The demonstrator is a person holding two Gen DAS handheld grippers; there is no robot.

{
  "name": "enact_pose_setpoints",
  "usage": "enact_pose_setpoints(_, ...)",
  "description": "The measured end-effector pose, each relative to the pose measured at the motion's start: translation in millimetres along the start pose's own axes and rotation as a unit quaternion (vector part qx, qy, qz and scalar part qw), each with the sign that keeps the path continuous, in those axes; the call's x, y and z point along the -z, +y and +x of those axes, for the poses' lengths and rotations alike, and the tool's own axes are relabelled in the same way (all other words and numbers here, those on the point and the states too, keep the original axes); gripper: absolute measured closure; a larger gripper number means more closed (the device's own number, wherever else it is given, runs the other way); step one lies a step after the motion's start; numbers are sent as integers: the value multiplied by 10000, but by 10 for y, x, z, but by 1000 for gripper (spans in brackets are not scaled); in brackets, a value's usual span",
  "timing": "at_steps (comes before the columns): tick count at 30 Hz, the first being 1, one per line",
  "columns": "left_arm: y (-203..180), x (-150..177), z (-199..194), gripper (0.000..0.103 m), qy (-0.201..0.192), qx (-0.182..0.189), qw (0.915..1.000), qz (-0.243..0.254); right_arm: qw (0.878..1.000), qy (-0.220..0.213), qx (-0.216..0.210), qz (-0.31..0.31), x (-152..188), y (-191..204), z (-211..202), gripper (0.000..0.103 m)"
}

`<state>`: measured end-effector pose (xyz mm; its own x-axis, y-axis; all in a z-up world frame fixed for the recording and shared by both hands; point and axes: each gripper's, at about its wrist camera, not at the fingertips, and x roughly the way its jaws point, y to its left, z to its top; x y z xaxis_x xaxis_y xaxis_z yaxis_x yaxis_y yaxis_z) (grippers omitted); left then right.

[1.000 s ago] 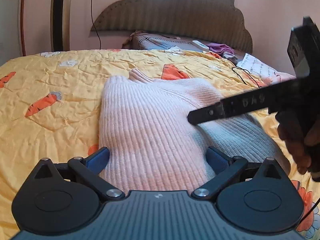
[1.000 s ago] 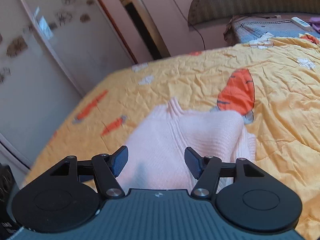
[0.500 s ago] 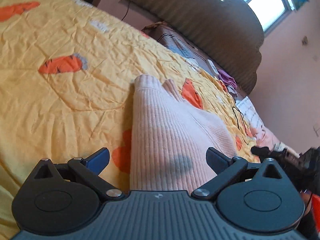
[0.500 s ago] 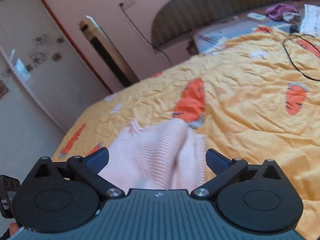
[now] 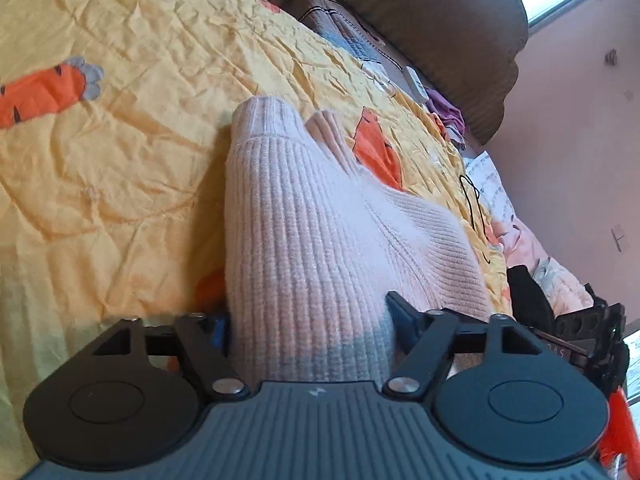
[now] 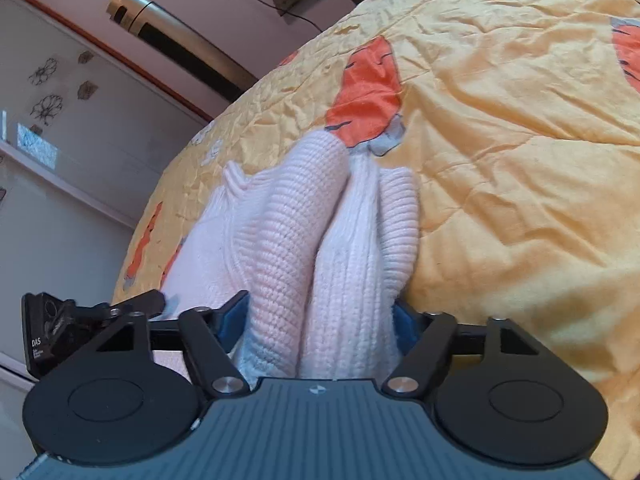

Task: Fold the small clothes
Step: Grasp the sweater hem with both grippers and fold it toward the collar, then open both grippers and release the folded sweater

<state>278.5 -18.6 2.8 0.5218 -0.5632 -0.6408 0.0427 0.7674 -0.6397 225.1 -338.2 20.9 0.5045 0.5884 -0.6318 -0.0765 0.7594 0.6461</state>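
Note:
A pale pink ribbed knit sweater (image 5: pixel 320 232) lies folded on the yellow carrot-print bedspread (image 5: pixel 120 128). My left gripper (image 5: pixel 308 320) is low at its near edge, jaws open with the thick knit between the blue pads. In the right wrist view the sweater (image 6: pixel 304 232) bunches in layered folds, and my right gripper (image 6: pixel 320 316) is open around its near end, pads beside the fabric. Whether the pads press the cloth I cannot tell. The right gripper's body shows in the left view (image 5: pixel 580 344); the left gripper's body shows in the right view (image 6: pixel 72 328).
A brown padded headboard (image 5: pixel 440 20) and a pile of clothes (image 5: pixel 448 112) stand at the bed's far end. A black cable (image 5: pixel 472 200) lies on the bedspread. A tall fan tower (image 6: pixel 180 44) and a wardrobe door (image 6: pixel 60 140) stand beside the bed.
Both grippers have dropped to the sweater's near edge and tilted. The jaws have narrowed around the fabric, which now bunches up between them.

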Motion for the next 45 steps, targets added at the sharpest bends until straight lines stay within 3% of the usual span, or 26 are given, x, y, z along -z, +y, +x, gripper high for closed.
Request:
enact_pose_setpoints(1, -21, -14, -57, 47, -10, -13, 10000, 10, 10000, -22, -19, -93, 16, 50, 4, 41)
enact_pose_setpoints(3, -101, -53, -191, 50, -35, -67, 9999, 119, 9998, -93, -33, -183, 14, 130, -21, 46)
enact_pose_setpoints(6, -220, -153, -487, 51, -181, -158, 9987, 456, 9986, -278, -455, -8, -42, 251, -119, 54)
enact_pose_setpoints(9, -159, -380, -764, 51, -489, -422, 9965, 524, 9961, -353, -784, -172, -112, 509, -78, 55)
enact_pose_setpoints(13, 206, -611, -669, 48, -288, -943, 9948, 240, 9947, -186, -1005, 125, -207, 633, 305, 56)
enact_pose_setpoints(15, 362, -541, -527, 38, -154, -1219, 9921, 255, 9960, -189, -824, 274, -203, 612, 536, 56)
enact_pose_setpoints(17, 451, -455, -625, 37, -376, -1048, 9938, -22, 9980, -262, -462, 349, -161, 587, 698, 51)
enact_pose_setpoints(19, 486, -361, -906, 34, -708, -825, 9937, -258, 9976, -298, -430, 460, -115, 584, 686, 43)
enact_pose_setpoints(21, 532, -180, -1186, 23, -1074, -660, 9911, -426, 9986, -399, -279, 222, -75, 648, 481, 41)
enact_pose_setpoints(23, 590, 47, -1416, 20, -1315, -532, 9878, -636, 9975, -651, -205, -157, 19, 744, 174, 42)
enact_pose_setpoints(27, 580, 368, -1441, 20, -1050, -325, 9910, -768, 9895, -1115, -458, -800, 192, 971, -363, 41)
enact_pose_setpoints(30, 523, 524, -1244, 19, -676, -326, 9942, -767, 9923, -514, -774, -816, 161, 1094, -250, 30)
enact_pose_setpoints(32, 497, 579, -1146, 19, -564, -360, 9949, -751, 9944, -46, -536, -911, 169, 1140, 2, 35)
enact_pose_setpoints(33, 491, 589, -1128, 24, -550, -429, 9953, -678, 9943, 97, -348, -1005, 200, 1157, 131, 59)
enact_pose_setpoints(34, 483, 566, -1132, 37, -516, -488, 9955, -627, 9935, 172, -217, -1104, 237, 1162, 236, 80)
enact_pose_setpoints(35, 496, 526, -1157, 41, -413, -488, 9961, -616, 9924, 212, -134, -1206, 262, 1163, 298, 84)
enact_pose_setpoints(37, 537, 433, -1255, 60, -235, -369, 9976, -538, 9881, 71, -73, -1532, 368, 1208, 261, 84)
enact_pose_setpoints(39, 505, 385, -1315, 62, -173, -368, 9988, -267, 9880, -24, -45, -1544, 376, 1170, 137, 86)
enact_pose_setpoints(42, 436, 453, -1155, 59, -96, -772, 9969, 112, 9919, 3, 107, -1269, 412, 933, 127, 88)
enact_pose_setpoints(45, 498, 549, -1156, 40, -340, -839, 9959, 72, 9911, -152, 79, -1320, 508, 928, 165, 86)
